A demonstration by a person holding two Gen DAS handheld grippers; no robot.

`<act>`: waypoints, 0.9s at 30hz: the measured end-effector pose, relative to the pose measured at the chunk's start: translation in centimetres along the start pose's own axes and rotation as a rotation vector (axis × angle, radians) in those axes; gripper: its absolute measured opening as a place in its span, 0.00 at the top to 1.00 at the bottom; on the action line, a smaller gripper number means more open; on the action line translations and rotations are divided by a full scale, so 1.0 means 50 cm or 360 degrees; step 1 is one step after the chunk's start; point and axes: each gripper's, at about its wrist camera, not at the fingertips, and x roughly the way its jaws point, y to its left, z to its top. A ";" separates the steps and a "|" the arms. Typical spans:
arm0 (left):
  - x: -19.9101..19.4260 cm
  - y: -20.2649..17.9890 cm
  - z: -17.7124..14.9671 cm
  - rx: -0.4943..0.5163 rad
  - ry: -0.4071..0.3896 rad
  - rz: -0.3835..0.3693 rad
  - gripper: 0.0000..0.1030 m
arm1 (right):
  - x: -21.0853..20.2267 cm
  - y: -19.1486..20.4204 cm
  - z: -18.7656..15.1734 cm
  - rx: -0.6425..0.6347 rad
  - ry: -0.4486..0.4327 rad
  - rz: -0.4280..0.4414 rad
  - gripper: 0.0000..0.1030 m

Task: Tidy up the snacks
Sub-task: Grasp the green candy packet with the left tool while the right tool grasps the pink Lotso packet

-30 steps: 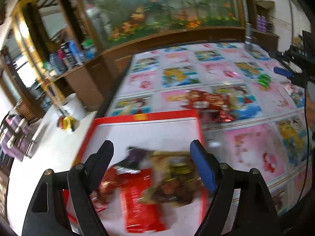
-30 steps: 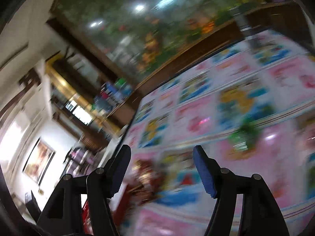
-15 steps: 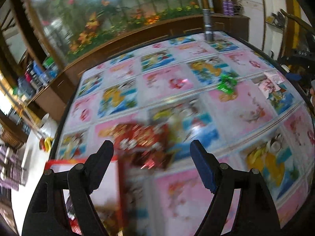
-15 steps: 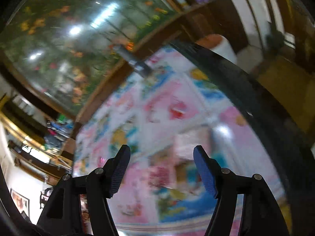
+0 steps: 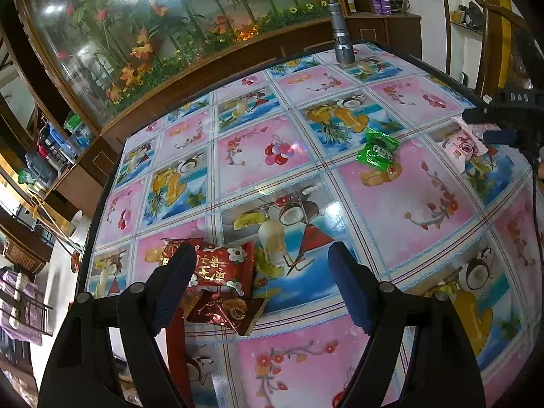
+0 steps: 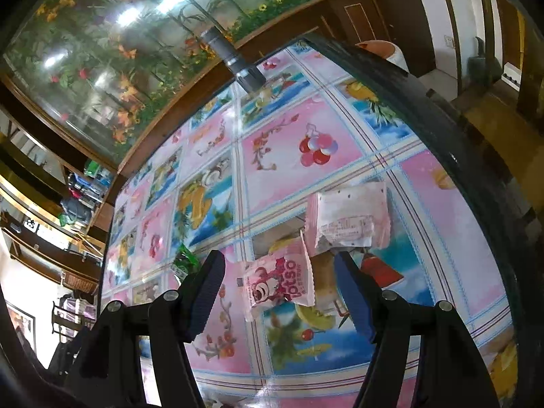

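Note:
My left gripper (image 5: 260, 282) is open and empty above the table. A red snack pack (image 5: 221, 267) lies by its left finger, with a dark red foil pack (image 5: 227, 311) just below it. A green pack (image 5: 379, 151) lies farther off to the right. My right gripper (image 6: 280, 292) is open, with a pink Lotso pack (image 6: 278, 280) lying on the table between its fingers. A pale pink pack (image 6: 346, 219) lies just beyond it. The right gripper also shows in the left wrist view (image 5: 493, 125), over the pink pack (image 5: 462, 146).
The table carries a pink and blue fruit-print cloth (image 5: 408, 204) with a dark rim (image 6: 425, 108). A grey flashlight (image 5: 341, 40) stands at the far edge. A red tray edge (image 5: 176, 350) shows at bottom left. A wooden cabinet and a glass flower panel stand behind.
My left gripper has swung right, from over the red tray of snacks to the open table. My right gripper has swung to the table's right edge, over the pink packs.

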 end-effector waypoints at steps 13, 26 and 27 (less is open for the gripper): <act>-0.006 0.001 0.009 0.0026 -0.0051 0.0032 0.22 | 0.047 0.030 -0.017 -0.0096 0.0053 -0.0127 0.32; 0.080 -0.073 0.099 0.0179 -0.0054 -0.0088 0.22 | 0.095 0.126 -0.071 -0.0662 0.0018 -0.0505 0.35; 0.091 -0.086 0.112 0.0200 -0.0053 -0.0103 0.22 | 0.096 0.127 -0.073 -0.0679 0.0016 -0.0523 0.36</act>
